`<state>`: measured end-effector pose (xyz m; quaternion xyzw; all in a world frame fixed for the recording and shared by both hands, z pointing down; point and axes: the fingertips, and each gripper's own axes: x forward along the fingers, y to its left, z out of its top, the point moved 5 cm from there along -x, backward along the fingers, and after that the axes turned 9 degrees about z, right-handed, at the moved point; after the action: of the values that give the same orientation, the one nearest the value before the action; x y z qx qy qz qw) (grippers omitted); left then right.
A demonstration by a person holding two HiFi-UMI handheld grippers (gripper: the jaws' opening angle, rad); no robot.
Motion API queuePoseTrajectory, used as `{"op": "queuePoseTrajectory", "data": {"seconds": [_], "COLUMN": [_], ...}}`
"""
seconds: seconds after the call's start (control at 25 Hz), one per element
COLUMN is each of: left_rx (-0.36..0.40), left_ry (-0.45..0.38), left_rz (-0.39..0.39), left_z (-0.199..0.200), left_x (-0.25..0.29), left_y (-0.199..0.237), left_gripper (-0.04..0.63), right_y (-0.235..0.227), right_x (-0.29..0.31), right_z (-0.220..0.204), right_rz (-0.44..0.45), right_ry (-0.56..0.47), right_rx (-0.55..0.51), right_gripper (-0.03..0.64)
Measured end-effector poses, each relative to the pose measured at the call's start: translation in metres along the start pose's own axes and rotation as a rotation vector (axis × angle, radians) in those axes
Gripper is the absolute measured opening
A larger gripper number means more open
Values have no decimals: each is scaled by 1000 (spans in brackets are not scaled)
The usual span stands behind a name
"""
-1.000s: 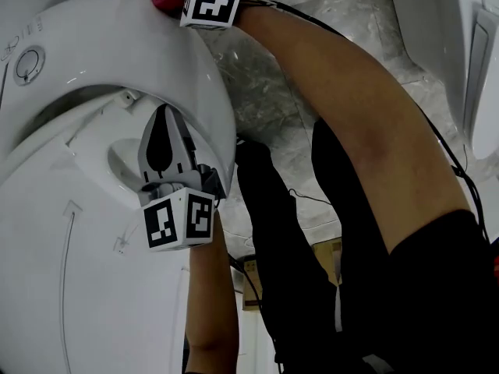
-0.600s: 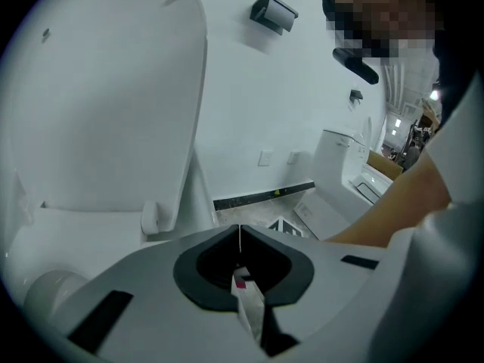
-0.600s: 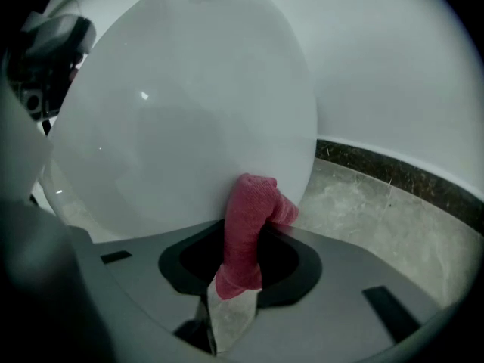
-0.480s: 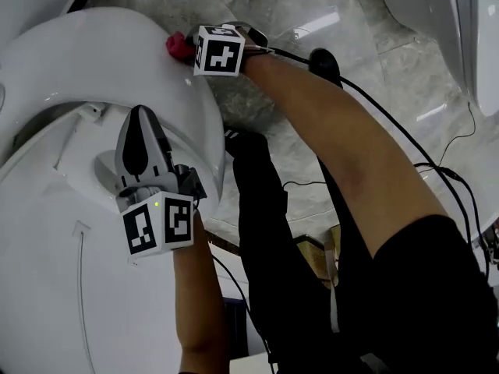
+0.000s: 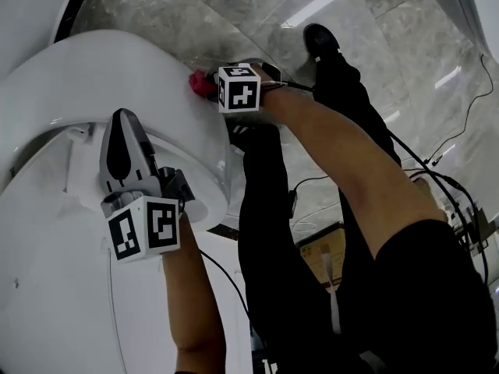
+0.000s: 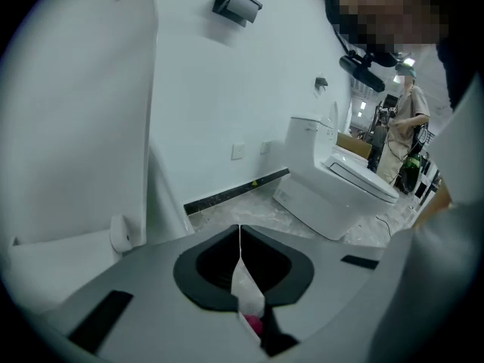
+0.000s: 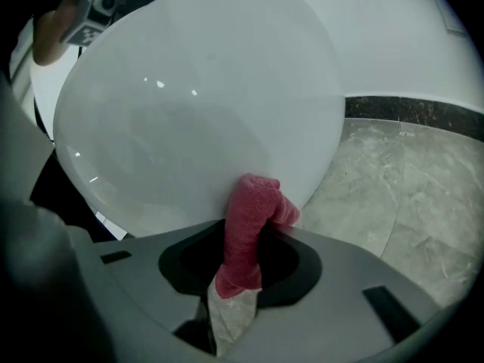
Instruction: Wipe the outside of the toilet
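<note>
- Toilet bowl fills the upper left of the head view, its rounded outside wall facing the right gripper view.
- Red cloth is pinched between the narrowly closed jaws of the right gripper, and its bunched end is pressed against the bowl wall at lower centre.
- Left gripper is held with jaws together, nothing gripped, over the toilet's top at centre left.
- Grey marble floor is seen at lower right.

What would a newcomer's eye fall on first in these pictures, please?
Most likely the red cloth, clamped in the right tool and pressed against the curved white outside of the toilet. Next, the left tool, shut and empty, held over the toilet's top, and the grey marbled floor below.
</note>
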<state>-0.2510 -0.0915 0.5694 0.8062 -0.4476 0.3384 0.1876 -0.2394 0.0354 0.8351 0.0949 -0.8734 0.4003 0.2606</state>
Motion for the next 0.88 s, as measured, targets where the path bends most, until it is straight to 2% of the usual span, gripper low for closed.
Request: {"op": "queuePoseTrajectory", "data": {"seconds": [0.24,0.36,0.48,0.6,0.76,0.84,0.88], "left_rx": [14,14,11,12,-14,-31,-40], "left_ry": [26,13,10,19,30,35,37], "left_rz": [7,0,2,11,9,7,5], "left_z": [-3,-4,-5,-7,-4,-2,0], "left_x": [1,-2,-4,-3,3,5,5], "left_y": [1,-1,1,2,2,2,2], "left_gripper": [18,18,18,18,18,18,18], "right_y": [47,75,99,127,171,173,165], "right_x": [18,34,50,62,57,43,33], "right_z": [-37,-59,-74,-84,-95,-97,-95], "right_rz": [47,98,166,276,508,550,533], "right_ry": [19,84,183,238,329,345,331], "right_rx": [57,50,-8,-58,-145,-137,-121], "right_gripper": [127,127,126,124,124,124,124]}}
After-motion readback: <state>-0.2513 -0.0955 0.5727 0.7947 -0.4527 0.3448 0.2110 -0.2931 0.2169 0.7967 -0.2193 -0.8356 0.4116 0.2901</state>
